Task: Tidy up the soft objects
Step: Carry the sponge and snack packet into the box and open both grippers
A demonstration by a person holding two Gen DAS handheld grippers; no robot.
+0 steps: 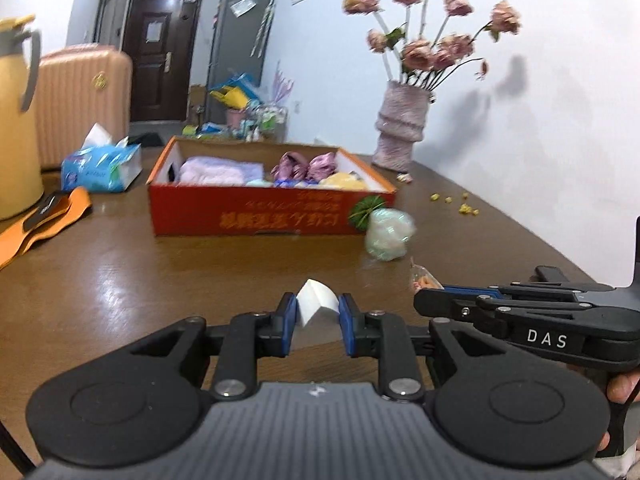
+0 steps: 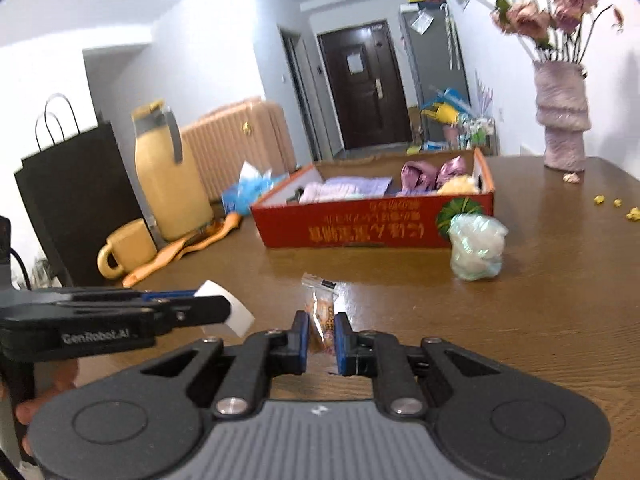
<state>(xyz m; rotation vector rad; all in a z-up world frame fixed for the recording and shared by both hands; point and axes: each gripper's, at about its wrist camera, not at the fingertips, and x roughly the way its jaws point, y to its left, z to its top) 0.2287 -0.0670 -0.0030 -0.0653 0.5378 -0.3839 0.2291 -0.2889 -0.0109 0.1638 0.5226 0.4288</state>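
Observation:
My left gripper (image 1: 317,307) is shut on a small white folded piece (image 1: 316,300), held just above the brown table (image 1: 160,280). The right wrist view shows that gripper (image 2: 224,309) from the side, with the white piece (image 2: 240,314) sticking out. My right gripper (image 2: 322,322) is shut on a small clear snack packet (image 2: 322,312) with orange contents. In the left wrist view it (image 1: 420,300) sits close to the right of my left one. Farther back, a red cardboard box (image 1: 260,216) holds a purple towel (image 1: 220,170), pink shiny bundles (image 1: 308,166) and a yellow soft thing (image 1: 346,180).
A pale green wrapped bundle (image 2: 476,248) lies at the box's front right corner. A vase of dried flowers (image 1: 400,128) stands back right, with yellow crumbs (image 1: 464,206) near it. On the left are a tissue pack (image 1: 102,168), orange strap (image 1: 44,220), yellow jug (image 2: 168,176), mug (image 2: 128,248) and black bag (image 2: 76,192).

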